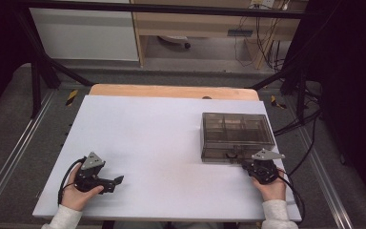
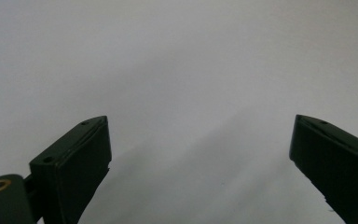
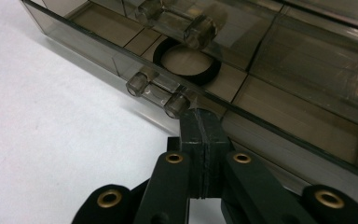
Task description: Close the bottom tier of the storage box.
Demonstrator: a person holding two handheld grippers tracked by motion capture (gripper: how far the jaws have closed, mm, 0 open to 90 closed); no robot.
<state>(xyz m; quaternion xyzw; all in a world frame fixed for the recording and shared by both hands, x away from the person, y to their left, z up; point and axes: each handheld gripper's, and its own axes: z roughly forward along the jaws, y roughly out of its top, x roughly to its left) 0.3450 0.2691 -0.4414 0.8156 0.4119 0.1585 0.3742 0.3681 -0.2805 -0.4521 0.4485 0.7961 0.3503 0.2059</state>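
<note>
High view: a smoky transparent plastic drawer box point(image 1: 237, 137) with compartments sits on the white tabletop point(image 1: 152, 143), just ahead of the right gripper point(image 1: 253, 165). Left gripper view: the left gripper point(image 2: 200, 149) has its fingers spread wide, empty. Right gripper view: fingers point(image 3: 214, 140) pressed together, tips touching the box's clear handle point(image 3: 158, 92); a black ring point(image 3: 187, 60) lies inside.

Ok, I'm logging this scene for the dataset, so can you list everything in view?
Table top: one, white, centre, over a wooden board at its far edge.
Drawer box: one, smoky clear plastic with compartments, right side of the table.
Drawer handle: one, clear, on the box's near face.
Ring: one, black, inside the box.
Shelving: wooden, beyond the table.
Left tool: black, open, near left.
Right tool: black, shut, tip at the box front.
Hands: two, white sleeves, near edge.
</note>
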